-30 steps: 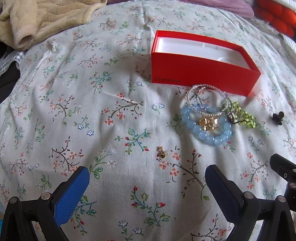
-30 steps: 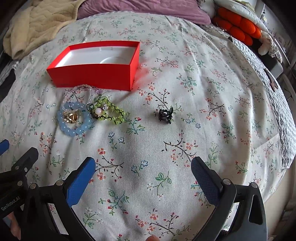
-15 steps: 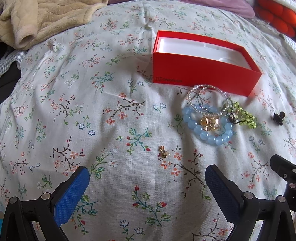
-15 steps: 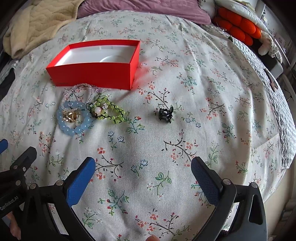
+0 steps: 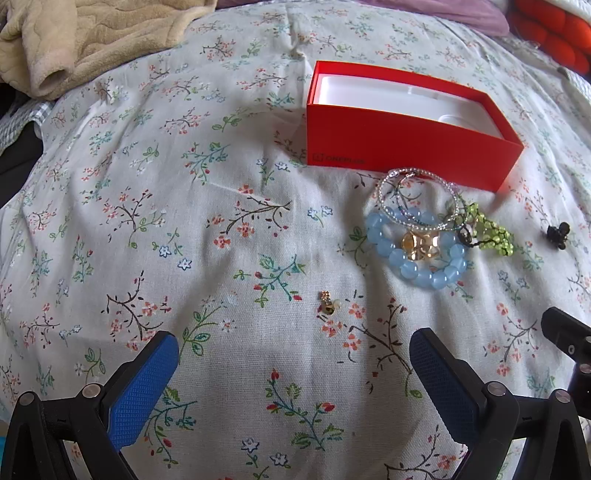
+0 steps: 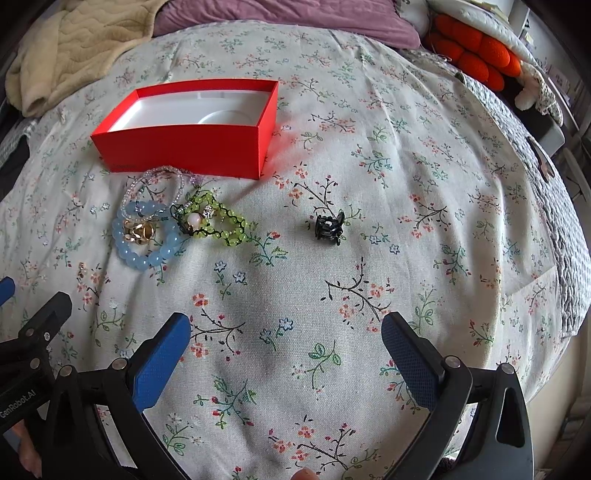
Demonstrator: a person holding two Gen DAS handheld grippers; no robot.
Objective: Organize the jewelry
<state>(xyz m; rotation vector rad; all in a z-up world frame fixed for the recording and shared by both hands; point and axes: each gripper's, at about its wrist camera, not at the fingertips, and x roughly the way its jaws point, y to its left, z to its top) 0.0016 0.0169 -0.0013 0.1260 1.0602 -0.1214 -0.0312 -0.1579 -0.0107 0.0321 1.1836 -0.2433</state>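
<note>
An open red box with a white inside lies on the floral bedsheet; it also shows in the right wrist view. In front of it lie a blue bead bracelet, clear bead bangles, a gold piece and a green bead bracelet. A small gold earring lies nearer. A black hair claw lies to the right. My left gripper is open and empty just short of the earring. My right gripper is open and empty, short of the claw.
A beige blanket is bunched at the back left. A purple pillow and an orange cushion lie at the back. The bed edge drops off on the right.
Both views have shifted slightly, with the box and jewelry drifting a little right and down. Nothing has been picked up or moved.
</note>
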